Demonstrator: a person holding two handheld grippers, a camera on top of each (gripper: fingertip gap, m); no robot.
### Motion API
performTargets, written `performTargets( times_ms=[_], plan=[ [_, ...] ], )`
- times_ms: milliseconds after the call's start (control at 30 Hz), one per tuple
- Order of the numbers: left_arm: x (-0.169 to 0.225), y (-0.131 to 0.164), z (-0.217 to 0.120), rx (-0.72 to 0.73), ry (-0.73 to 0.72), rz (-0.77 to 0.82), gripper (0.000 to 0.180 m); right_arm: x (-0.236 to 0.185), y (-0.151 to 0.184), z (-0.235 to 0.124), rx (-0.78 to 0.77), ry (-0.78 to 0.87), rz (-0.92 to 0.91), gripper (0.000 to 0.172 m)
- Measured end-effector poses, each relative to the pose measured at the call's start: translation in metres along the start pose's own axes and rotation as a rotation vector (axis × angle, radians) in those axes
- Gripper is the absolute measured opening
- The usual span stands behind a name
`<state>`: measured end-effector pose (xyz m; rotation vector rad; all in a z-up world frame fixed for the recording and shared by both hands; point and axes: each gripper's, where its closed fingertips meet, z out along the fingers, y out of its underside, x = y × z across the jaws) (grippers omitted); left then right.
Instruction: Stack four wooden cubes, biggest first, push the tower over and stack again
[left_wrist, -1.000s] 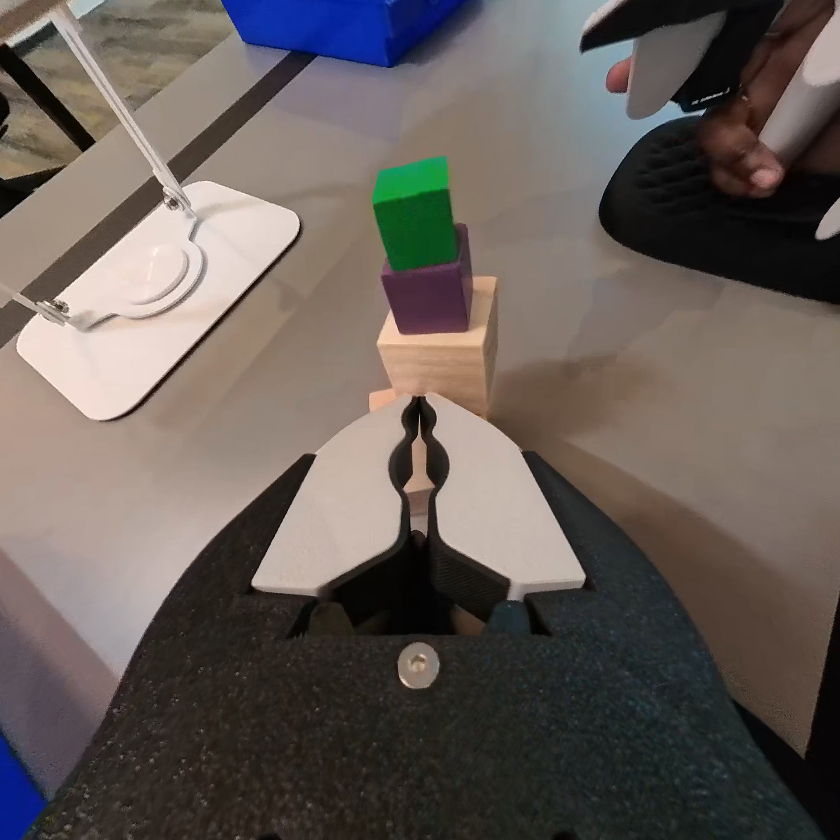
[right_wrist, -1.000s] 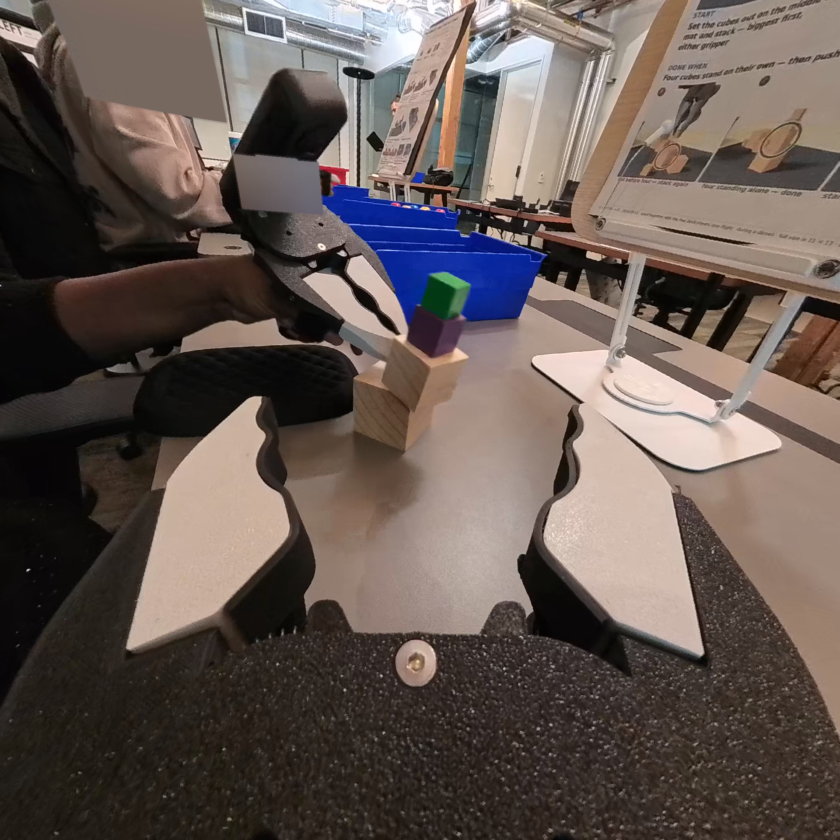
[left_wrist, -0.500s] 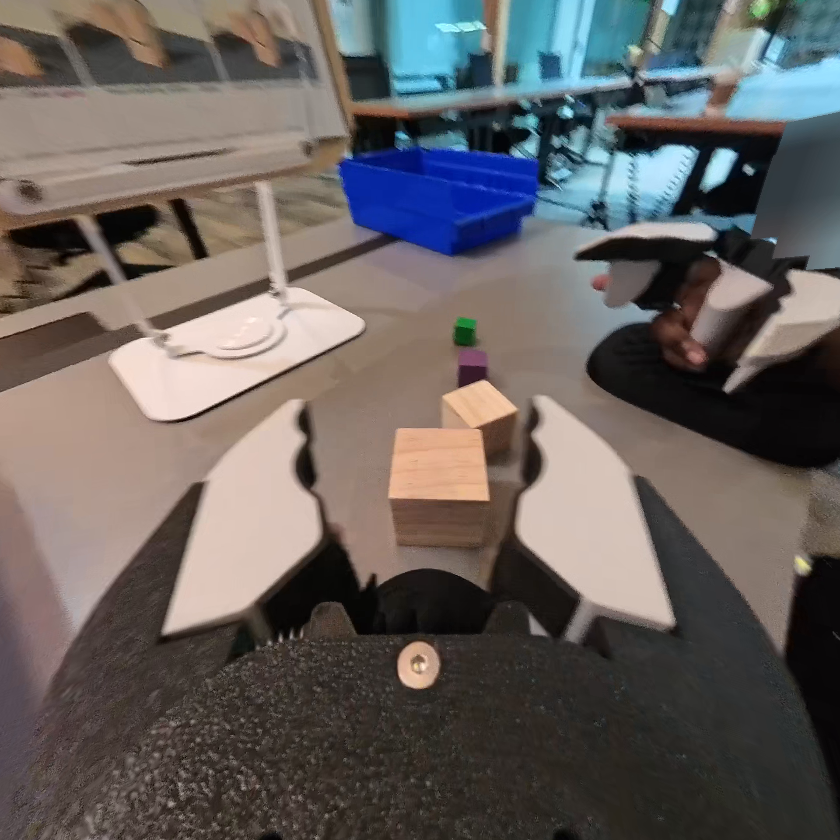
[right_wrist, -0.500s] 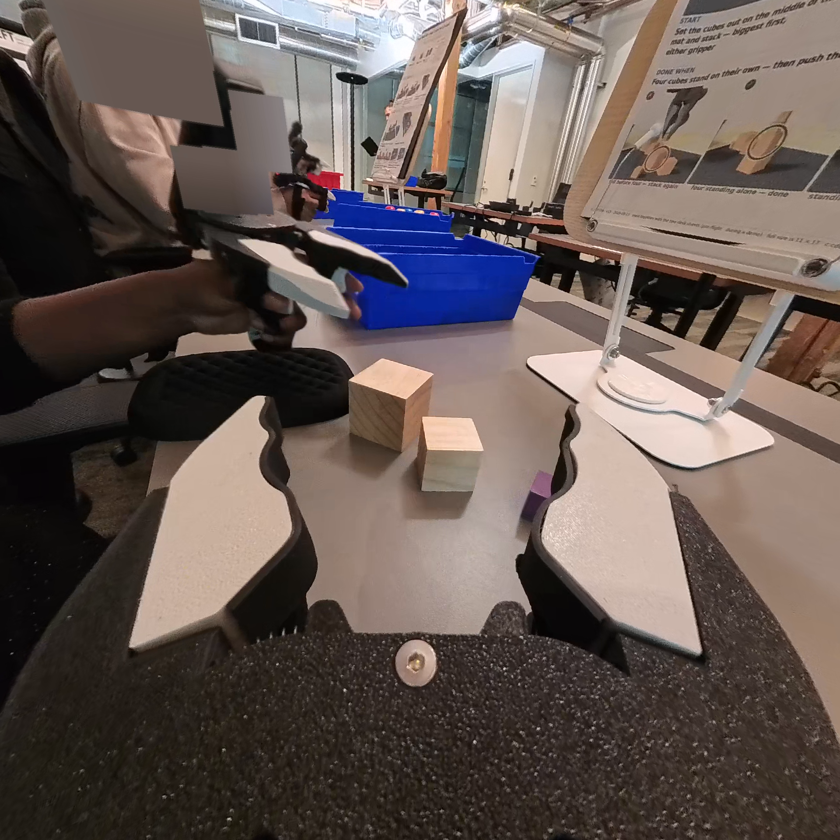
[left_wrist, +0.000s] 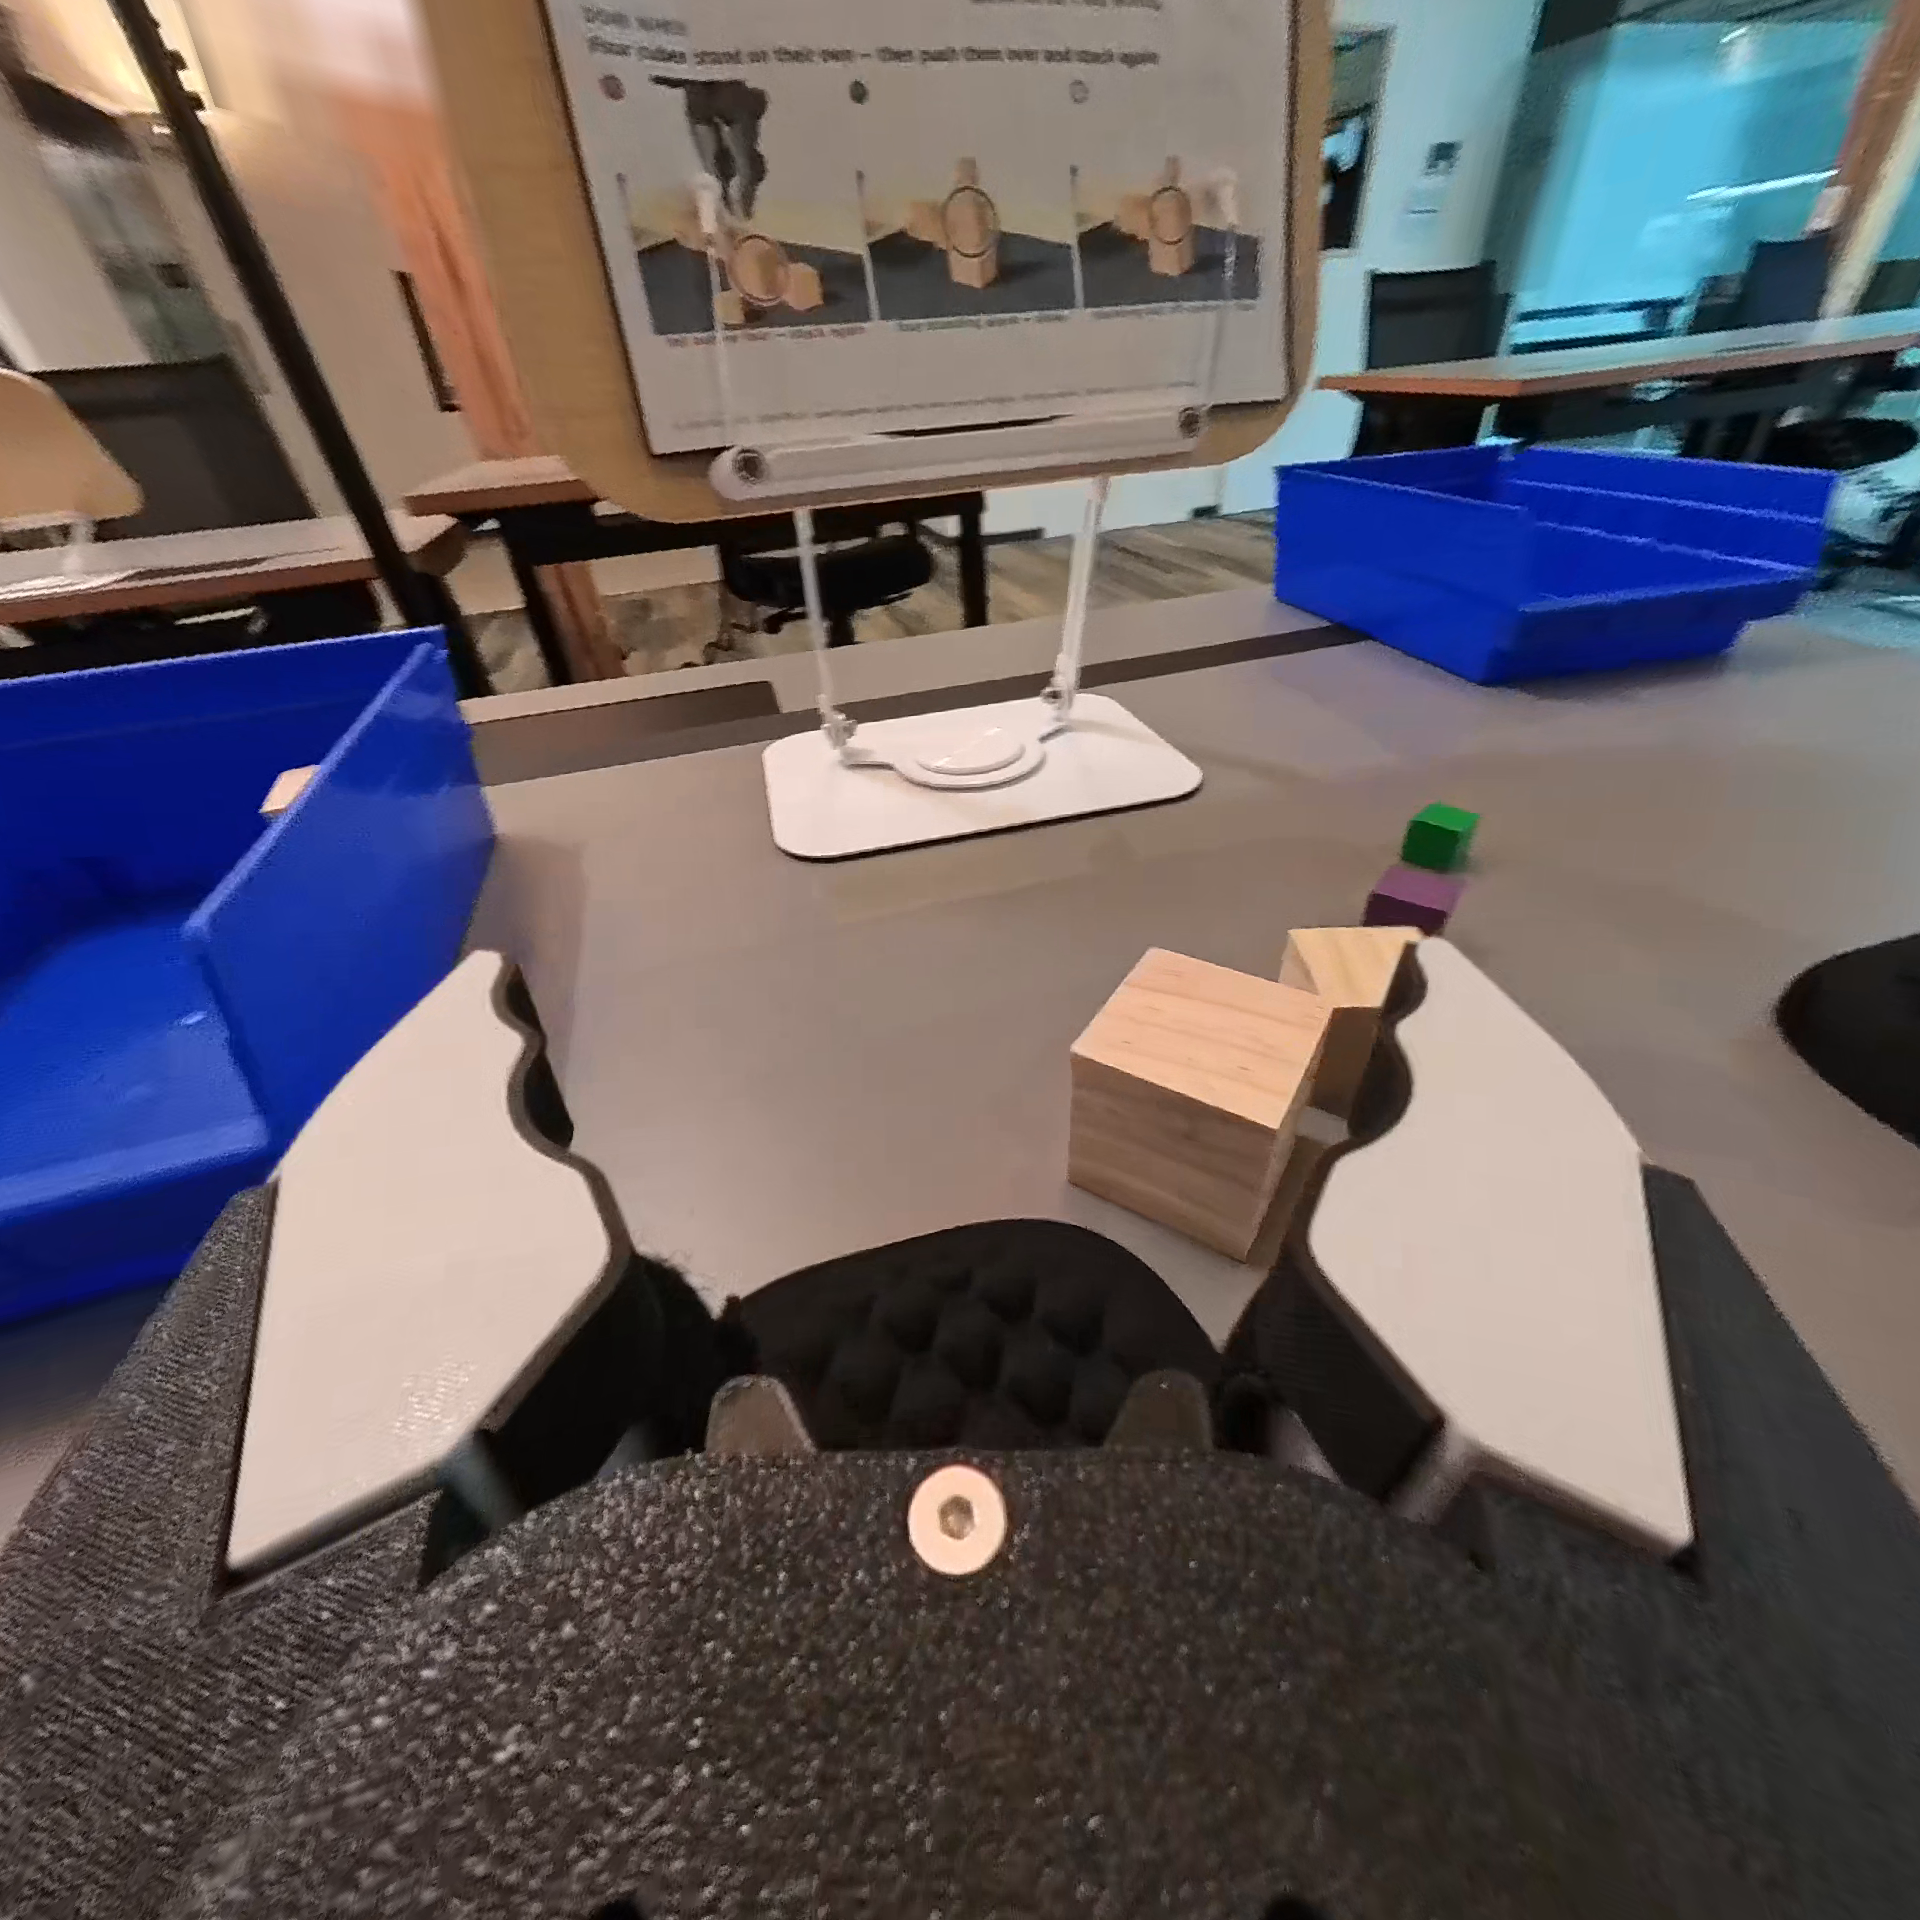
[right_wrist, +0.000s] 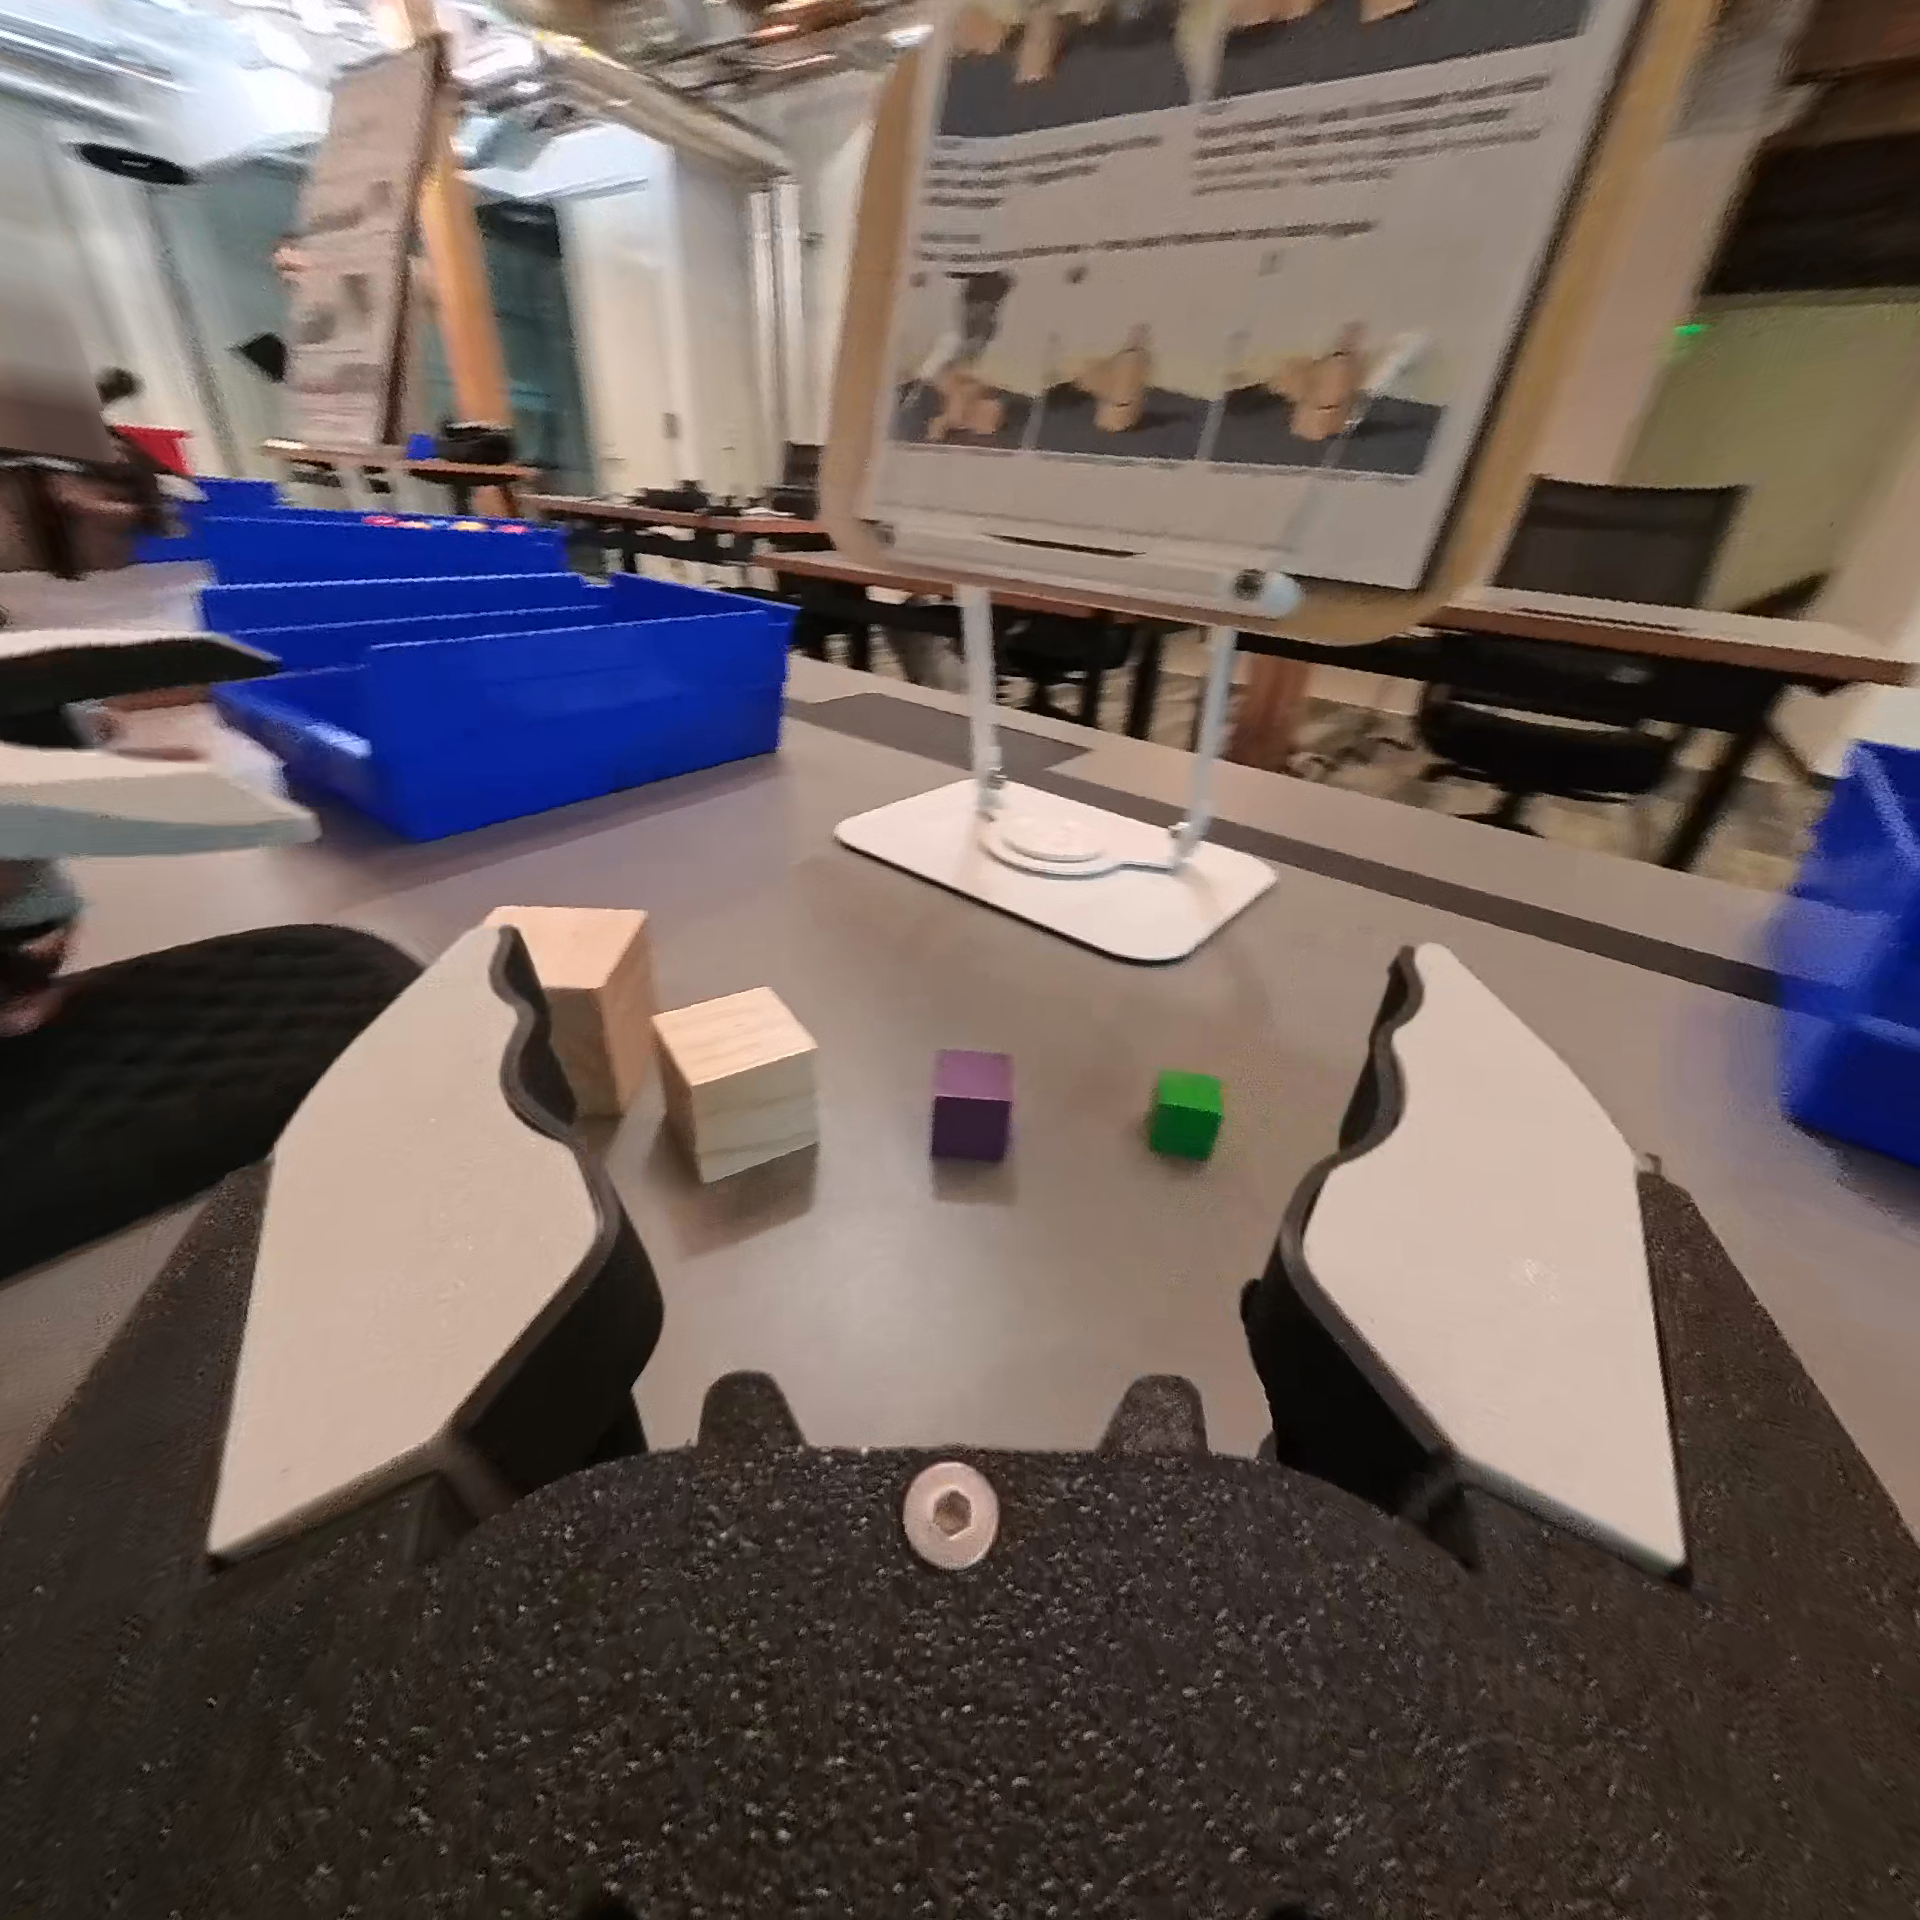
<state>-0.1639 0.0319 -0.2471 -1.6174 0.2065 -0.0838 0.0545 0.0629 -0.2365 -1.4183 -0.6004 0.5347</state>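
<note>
Four cubes lie apart on the grey table (left_wrist: 831, 987). In the left wrist view a large wooden cube (left_wrist: 1195, 1101) sits near my right finger, with a smaller wooden cube (left_wrist: 1340, 987), a purple cube (left_wrist: 1413, 902) and a green cube (left_wrist: 1439, 834) behind it. My left gripper (left_wrist: 961, 961) is wide open and empty. In the right wrist view the large wooden cube (right_wrist: 592, 997), smaller wooden cube (right_wrist: 738, 1081), purple cube (right_wrist: 971, 1103) and green cube (right_wrist: 1184, 1114) form a row. My right gripper (right_wrist: 956, 951) is wide open and empty above them. The left gripper's fingers (right_wrist: 156, 800) show at the left edge.
A white stand base (left_wrist: 982, 769) carries an instruction board (left_wrist: 935, 208) at the back. Blue bins stand at the left (left_wrist: 156, 935) and back right (left_wrist: 1558, 582). A black pad (right_wrist: 156, 1049) lies at the left in the right wrist view.
The stack of four cubes has toppled and the cubes now lie spread on the table. My left gripper went from shut to wide open and swung left. My right gripper opened wider and turned right.
</note>
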Motion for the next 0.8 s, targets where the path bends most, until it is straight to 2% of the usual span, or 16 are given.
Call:
performTargets(
  times_ms=[167,300,533,667,800],
  plan=[
    [-0.01,-0.006,-0.009,0.026,-0.156,0.043,0.146,0.016,0.0,-0.012,-0.058,0.225,-0.029,0.144],
    [-0.009,-0.011,-0.02,0.027,-0.19,-0.004,0.145,0.015,-0.008,-0.025,-0.065,0.335,-0.076,0.144],
    [-0.004,-0.016,-0.037,0.049,-0.207,-0.025,0.142,0.01,-0.012,-0.039,-0.124,0.379,-0.073,0.144],
    [-0.005,0.002,-0.031,-0.004,-0.213,-0.031,0.142,0.014,0.004,-0.039,-0.155,0.373,-0.015,0.143],
    [-0.01,0.003,-0.03,0.0,-0.221,-0.058,0.141,0.016,0.018,-0.038,-0.186,0.371,0.019,0.143]
  ],
)
